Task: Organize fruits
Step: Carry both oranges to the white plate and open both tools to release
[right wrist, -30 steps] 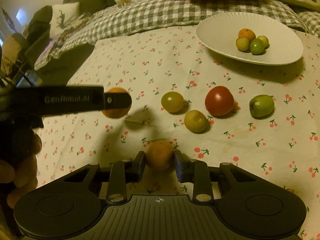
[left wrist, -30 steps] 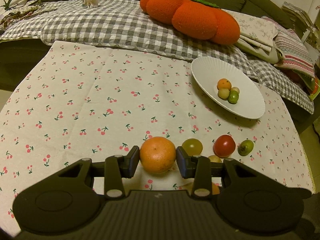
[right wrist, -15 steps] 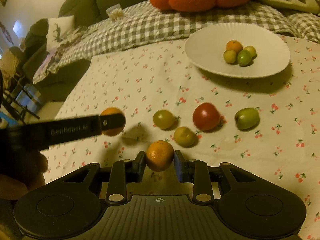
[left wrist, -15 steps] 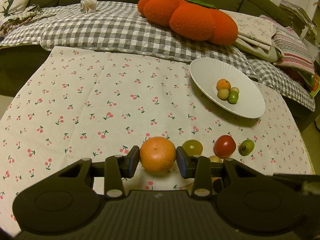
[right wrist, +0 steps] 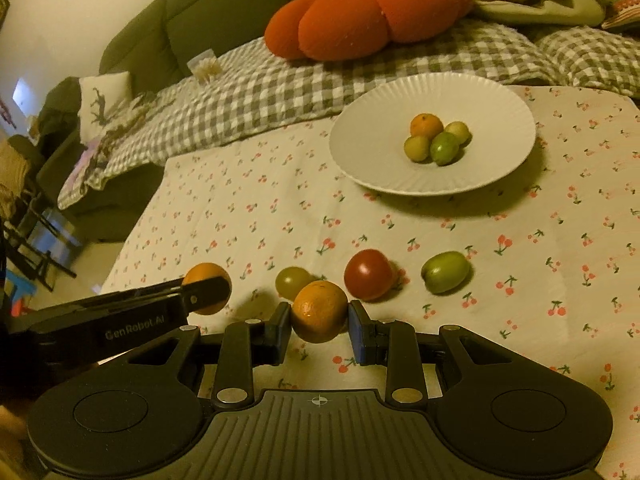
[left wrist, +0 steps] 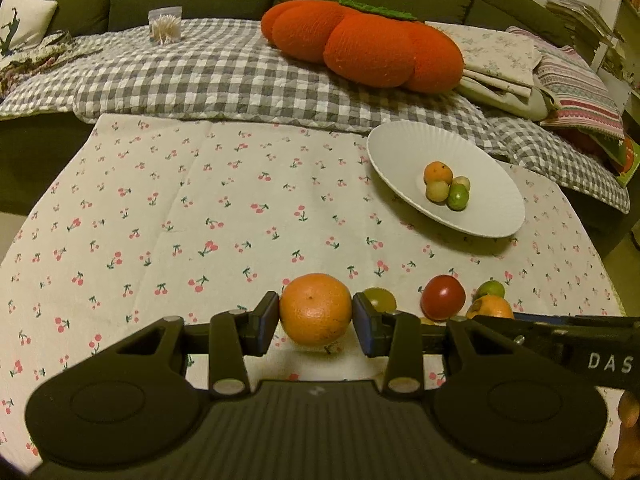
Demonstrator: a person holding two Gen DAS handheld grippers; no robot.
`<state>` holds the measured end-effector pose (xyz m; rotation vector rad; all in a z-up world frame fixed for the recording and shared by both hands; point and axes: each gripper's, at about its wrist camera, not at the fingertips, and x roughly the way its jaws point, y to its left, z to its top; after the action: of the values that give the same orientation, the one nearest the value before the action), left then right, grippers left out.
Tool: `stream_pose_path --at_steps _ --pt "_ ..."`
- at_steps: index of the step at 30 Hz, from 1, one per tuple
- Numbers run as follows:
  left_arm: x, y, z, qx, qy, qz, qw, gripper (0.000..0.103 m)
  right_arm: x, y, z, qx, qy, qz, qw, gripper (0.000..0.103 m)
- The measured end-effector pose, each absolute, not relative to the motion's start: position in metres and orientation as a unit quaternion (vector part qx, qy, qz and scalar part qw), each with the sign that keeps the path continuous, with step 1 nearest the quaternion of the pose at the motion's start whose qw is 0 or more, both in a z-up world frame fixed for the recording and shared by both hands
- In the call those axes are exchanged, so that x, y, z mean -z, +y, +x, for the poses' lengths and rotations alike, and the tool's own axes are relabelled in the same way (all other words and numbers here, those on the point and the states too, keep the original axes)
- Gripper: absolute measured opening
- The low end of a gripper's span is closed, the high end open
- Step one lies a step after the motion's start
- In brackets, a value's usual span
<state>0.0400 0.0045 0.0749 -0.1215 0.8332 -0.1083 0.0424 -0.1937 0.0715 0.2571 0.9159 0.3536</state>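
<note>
above the bare cherry cloth (left wrist: pixel 208 208), left gripper (left wrist: pixel 315 322) and right gripper (right wrist: pixel 319 320) each clamped on an orange

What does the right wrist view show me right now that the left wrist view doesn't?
Right wrist only: the left gripper side-on, gripping its large orange. Left wrist only: the striped folded cloths at far right.

Both: the white plate with four small fruits, the red tomato, the green fruit, the pumpkin cushion, and the right gripper clamped on a smaller orange.
</note>
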Motion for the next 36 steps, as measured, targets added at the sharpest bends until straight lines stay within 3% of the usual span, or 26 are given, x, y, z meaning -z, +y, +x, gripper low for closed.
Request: stream_pose_path --at_steps 36 --pt "-0.087 -0.064 0.093 0.131 0.338 0.043 0.931 0.038 -0.092 -0.261 0.079 -0.090 0.400 0.175 0.895 0.029"
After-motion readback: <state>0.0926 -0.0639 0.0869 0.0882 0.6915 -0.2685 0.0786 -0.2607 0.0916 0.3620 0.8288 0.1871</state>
